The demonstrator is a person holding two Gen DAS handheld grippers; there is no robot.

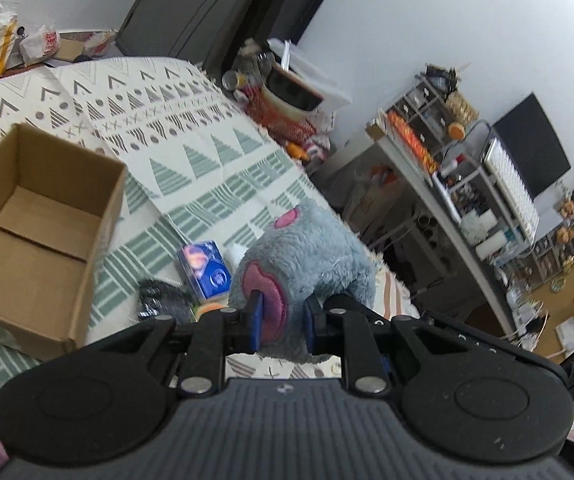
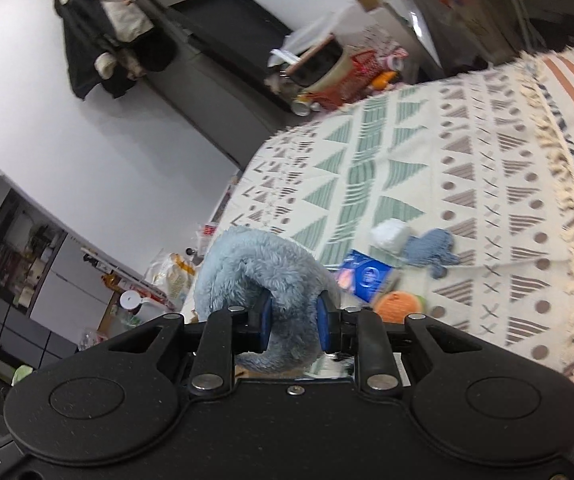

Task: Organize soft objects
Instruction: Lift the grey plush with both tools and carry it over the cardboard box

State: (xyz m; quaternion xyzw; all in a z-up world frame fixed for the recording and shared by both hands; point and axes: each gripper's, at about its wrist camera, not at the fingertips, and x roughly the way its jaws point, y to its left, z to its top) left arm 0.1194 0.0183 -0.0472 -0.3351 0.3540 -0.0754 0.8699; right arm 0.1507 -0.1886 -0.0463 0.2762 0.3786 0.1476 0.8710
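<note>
1. Left wrist view: the fluffy grey-blue plush toy with pink patches [image 1: 307, 264] is pinched between the blue-padded fingers of the left gripper [image 1: 283, 320] and held above the patterned cream-and-green blanket [image 1: 207, 152]. An open brown cardboard box [image 1: 39, 240], seen empty, is placed on the blanket to the left. A blue printed packet [image 1: 205, 268] is seen just beside the toy.
2. Right wrist view: the same toy [image 2: 255, 276] is clamped by the right gripper [image 2: 293, 320]. A white roll [image 2: 389, 234], a blue knitted piece [image 2: 431, 250] and an orange round item [image 2: 397, 306] are laid on the blanket.
</note>
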